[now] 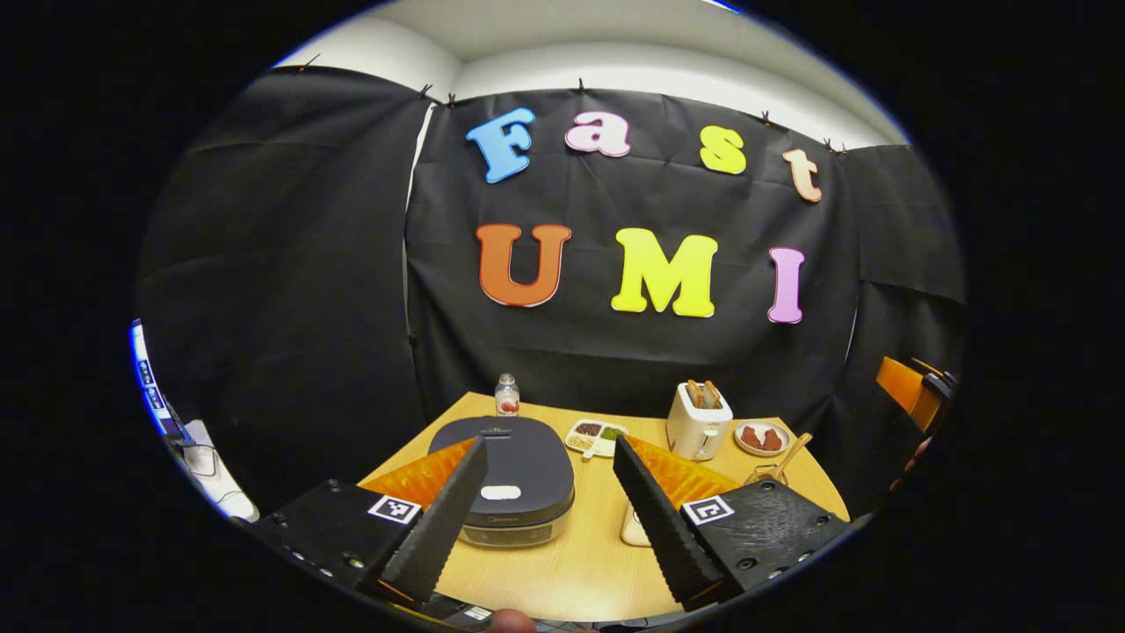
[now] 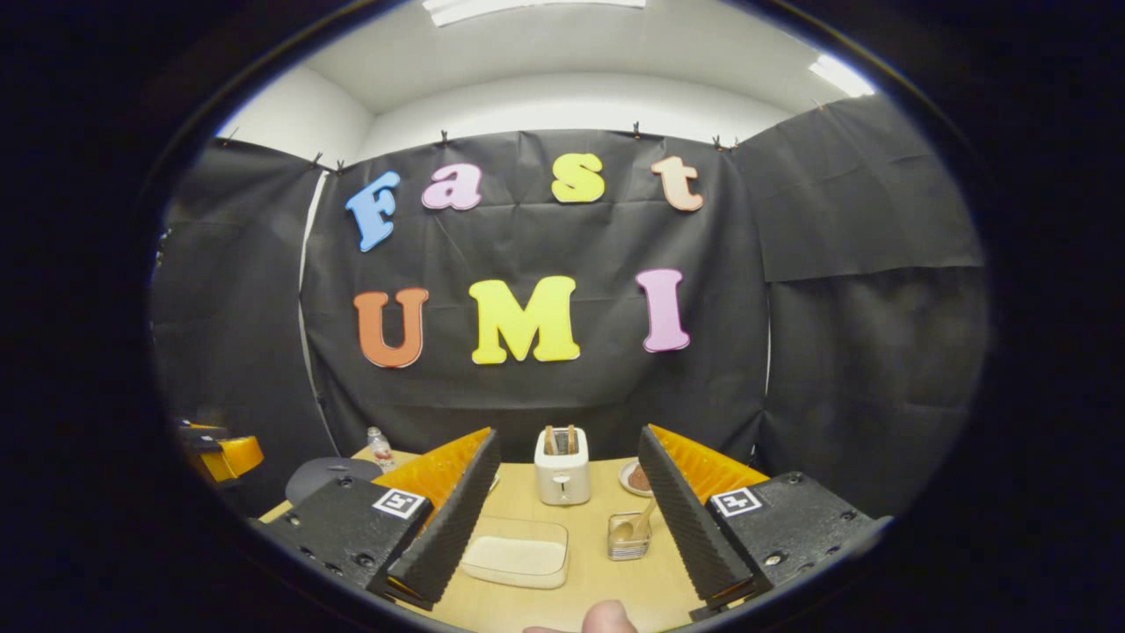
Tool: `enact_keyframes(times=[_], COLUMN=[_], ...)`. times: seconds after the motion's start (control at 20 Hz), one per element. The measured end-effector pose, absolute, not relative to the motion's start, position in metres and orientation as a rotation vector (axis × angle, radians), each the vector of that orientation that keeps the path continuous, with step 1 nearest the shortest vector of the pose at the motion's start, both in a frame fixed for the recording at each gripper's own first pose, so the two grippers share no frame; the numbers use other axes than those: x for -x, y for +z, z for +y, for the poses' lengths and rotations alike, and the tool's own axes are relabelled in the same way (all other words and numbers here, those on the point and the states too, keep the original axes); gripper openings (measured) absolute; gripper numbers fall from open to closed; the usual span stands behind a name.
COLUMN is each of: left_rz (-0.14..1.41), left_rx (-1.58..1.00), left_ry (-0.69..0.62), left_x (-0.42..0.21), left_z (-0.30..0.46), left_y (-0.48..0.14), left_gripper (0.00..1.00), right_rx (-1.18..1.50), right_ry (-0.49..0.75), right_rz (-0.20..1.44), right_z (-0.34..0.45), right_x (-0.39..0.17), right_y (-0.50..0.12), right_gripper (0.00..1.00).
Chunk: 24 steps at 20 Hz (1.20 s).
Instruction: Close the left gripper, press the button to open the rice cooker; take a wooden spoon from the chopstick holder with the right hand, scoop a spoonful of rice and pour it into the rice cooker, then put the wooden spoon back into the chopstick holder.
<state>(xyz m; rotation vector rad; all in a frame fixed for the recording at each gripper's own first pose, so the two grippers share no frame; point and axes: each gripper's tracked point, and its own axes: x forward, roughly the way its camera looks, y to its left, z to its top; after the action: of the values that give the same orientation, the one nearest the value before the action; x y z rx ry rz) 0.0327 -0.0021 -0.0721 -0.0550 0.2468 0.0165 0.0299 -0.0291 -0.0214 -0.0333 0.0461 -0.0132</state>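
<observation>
A dark rice cooker (image 1: pixel 512 479) with its lid down sits on the wooden table (image 1: pixel 562 563), straight ahead of my left gripper (image 1: pixel 549 453), which is open and above the table's near edge. In the right gripper view the cooker (image 2: pixel 327 479) shows at the left. A wire chopstick holder (image 2: pixel 629 536) with a wooden spoon (image 2: pixel 635 523) stands ahead of my right gripper (image 2: pixel 567 444), which is open. A shallow container of rice (image 2: pixel 517 554) lies just in front of it. The spoon handle (image 1: pixel 793 455) also shows in the left gripper view.
A white toaster (image 2: pixel 562 470) with toast stands at the back, a plate of food (image 1: pixel 761 437) to its right. A divided snack tray (image 1: pixel 596 435) and a small bottle (image 1: pixel 506 396) stand behind the cooker. A fingertip (image 2: pixel 606 618) shows at the bottom edge.
</observation>
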Motion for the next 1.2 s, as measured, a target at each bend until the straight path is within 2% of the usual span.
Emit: enact_keyframes(times=[0.15, 0.2, 0.3, 0.45, 0.5, 0.55, 0.7, 0.8, 1.0, 1.2], left_rz=[0.334, 0.358, 0.414, 0.503, 0.529, 0.56, 0.63, 0.664, 0.692, 0.737], left_rx=[0.046, 0.054, 0.062, 0.071, 0.084, 0.096, 0.119, 0.134, 0.146, 0.151], left_ry=[0.034, 0.039, 0.049, 0.05, 0.055, 0.053, 0.043, 0.016, -0.015, 0.01], left_x=[-0.044, -0.05, -0.056, -0.071, -0.077, -0.08, -0.099, -0.102, -0.119, -0.129], left_z=[0.01, 0.014, 0.021, 0.026, 0.031, 0.032, 0.039, 0.034, 0.038, 0.047], left_y=[-0.095, -0.102, -0.116, -0.142, -0.151, -0.158, -0.182, -0.195, -0.213, -0.232], left_gripper=[0.92, 0.86, 0.65, 0.66, 0.57, 0.22, 0.25, 0.0, 0.0, 0.0], right_rx=[0.041, 0.038, 0.031, 0.025, 0.023, 0.019, 0.01, 0.005, 0.0, 0.025], right_ry=[-0.009, -0.01, -0.015, -0.028, -0.032, -0.039, -0.063, -0.076, -0.087, -0.074], right_rz=[0.06, 0.066, 0.08, 0.1, 0.107, 0.116, 0.142, 0.16, 0.185, 0.191], right_z=[-0.037, -0.04, -0.047, -0.06, -0.064, -0.069, -0.083, -0.091, -0.097, -0.091], right_x=[-0.041, -0.045, -0.054, -0.067, -0.07, -0.073, -0.079, -0.086, -0.097, -0.104], right_y=[-0.029, -0.03, -0.035, -0.042, -0.045, -0.049, -0.06, -0.067, -0.077, -0.08], right_gripper=[1.0, 1.0, 0.99, 0.99, 0.99, 0.99, 1.0, 0.99, 1.0, 0.99])
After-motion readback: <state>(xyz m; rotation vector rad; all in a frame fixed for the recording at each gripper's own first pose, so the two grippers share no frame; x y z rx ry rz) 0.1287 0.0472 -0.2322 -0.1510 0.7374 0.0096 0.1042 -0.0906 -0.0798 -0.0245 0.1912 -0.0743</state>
